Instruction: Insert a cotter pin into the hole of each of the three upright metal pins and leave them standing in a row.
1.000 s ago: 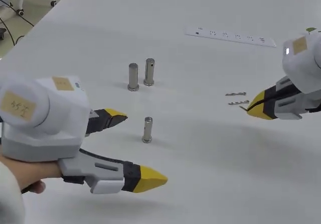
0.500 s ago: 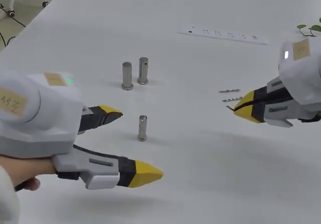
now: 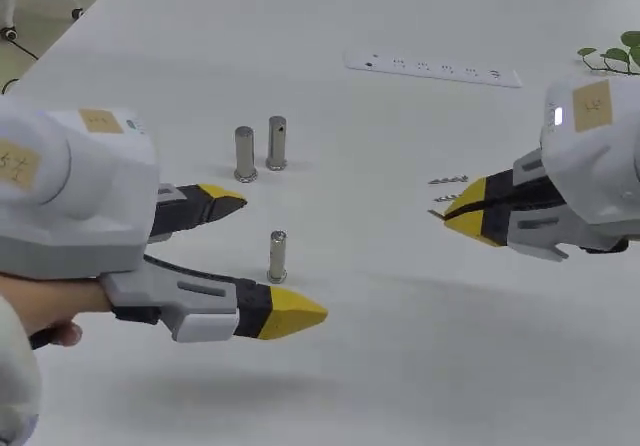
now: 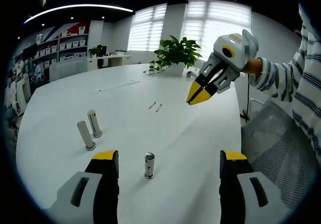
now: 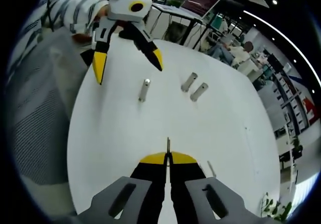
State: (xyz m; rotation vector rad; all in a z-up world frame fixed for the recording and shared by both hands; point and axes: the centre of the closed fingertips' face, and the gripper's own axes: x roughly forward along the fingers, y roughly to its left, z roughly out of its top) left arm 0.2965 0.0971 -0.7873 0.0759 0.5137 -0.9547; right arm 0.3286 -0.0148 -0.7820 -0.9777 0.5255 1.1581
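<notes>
Your right gripper (image 3: 455, 211), jaws pinched on a cotter pin (image 5: 168, 144), hangs at 3 o'clock of the near metal pin (image 3: 278, 256), which stands between your left gripper's (image 4: 169, 158) spread jaws; first insertion looks pending, so line cotter to hole.

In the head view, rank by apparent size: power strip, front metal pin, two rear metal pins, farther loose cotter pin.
Largest: power strip, longest though farthest away.
Middle: front metal pin and two rear metal pins look alike; the front one is nearer the camera, so I leave them unranked.
Smallest: farther loose cotter pin.
</notes>
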